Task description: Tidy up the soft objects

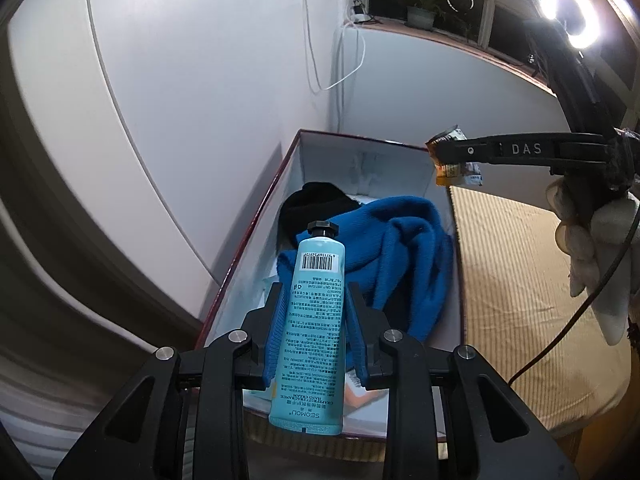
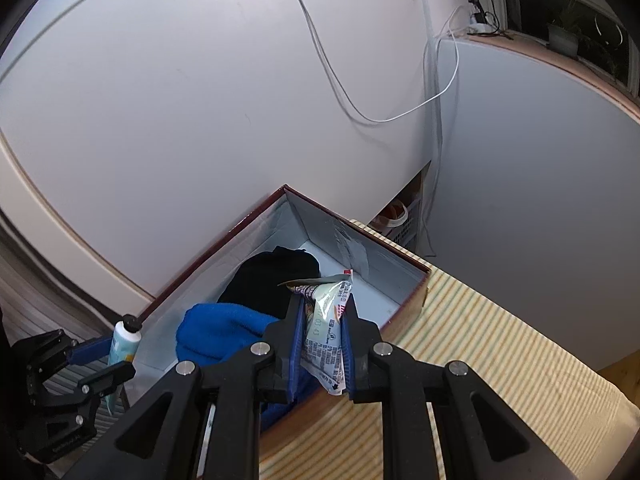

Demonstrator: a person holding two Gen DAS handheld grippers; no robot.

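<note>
A tabletop (image 2: 500, 360) under a yellow striped cloth stands in a corner of white walls, with a dark window and a potted plant (image 1: 420, 16) on the far sill. A lit ring light (image 1: 570, 14) shines at upper right in the left wrist view. An open box (image 1: 360, 168) with dark red outer walls and a pale inside sits on the cloth against the left wall. In it lie a blue knit (image 1: 392, 248) and, farther back, a black cloth (image 1: 312, 204).

The left gripper (image 1: 314, 312) tilts down over the near end of the box, its blue fingers (image 1: 276, 320) clamped on a teal tube (image 1: 316, 320), cap pointing away. The right gripper (image 2: 322, 320) also tilts down over the box, its fingers closed on a crinkled packet (image 2: 326, 320).

Only the left view shows the gloved hand (image 1: 600, 248) carrying the right gripper and a black cable below it. Only the right view shows a basket (image 2: 400, 224) in the gap beyond the tabletop, and the left gripper from the side, at the box's left edge.
</note>
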